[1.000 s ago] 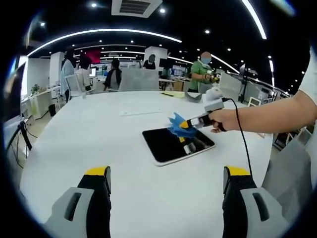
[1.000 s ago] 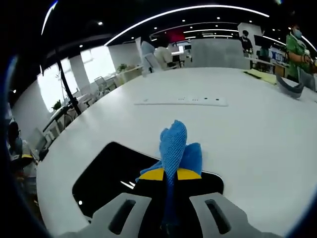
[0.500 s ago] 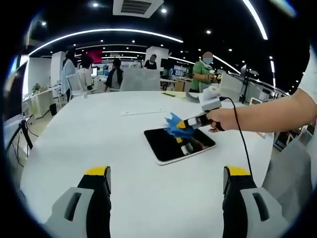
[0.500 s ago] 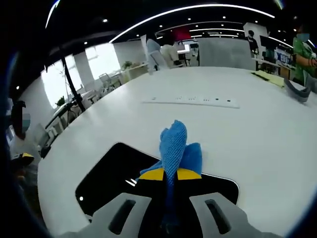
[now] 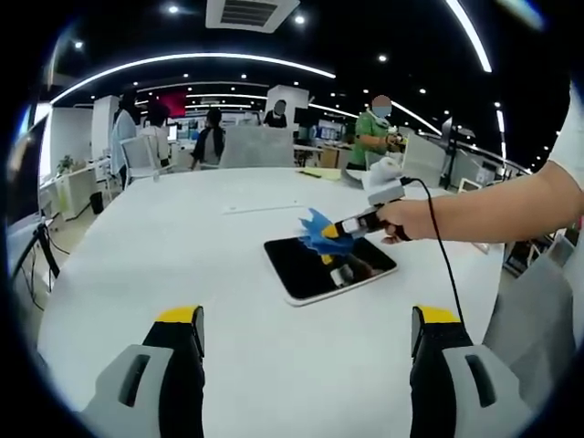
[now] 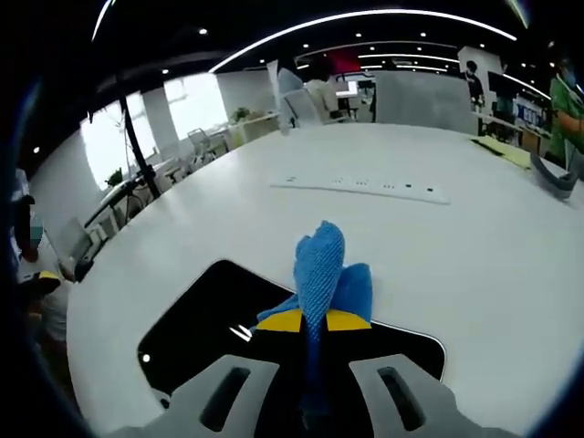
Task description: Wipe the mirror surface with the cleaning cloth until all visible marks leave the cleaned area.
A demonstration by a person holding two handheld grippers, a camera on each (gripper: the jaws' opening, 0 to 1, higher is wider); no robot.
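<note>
1. One white bench [image 5: 137, 265] carries one dark mirror [image 5: 310, 269], a rounded rectangle lying flat, right of centre in the left gripper view.
2. One blue cleaning cloth [image 6: 324, 269]. The right tool [image 6: 313, 321] is clamped on it, yellow-tipped jaws pressed together with cloth bunched up between and above them. In the left gripper view the same cloth [image 5: 313, 228] sits at the mirror's far edge, held by the right tool [image 5: 330, 230] in a person's hand [image 5: 411, 219].
3. In the right gripper view the mirror [image 6: 205, 319] lies under and just ahead of the jaws; whether the cloth touches the glass cannot be told.
4. Left tool [image 5: 306, 319]: two jaws spread wide apart, nothing between them, above bare bench near the mirror's near edge.
5. One long white strip [image 6: 365, 187] lies on the bench beyond the mirror.
6. Background: several people at desks; exact count unclear.
</note>
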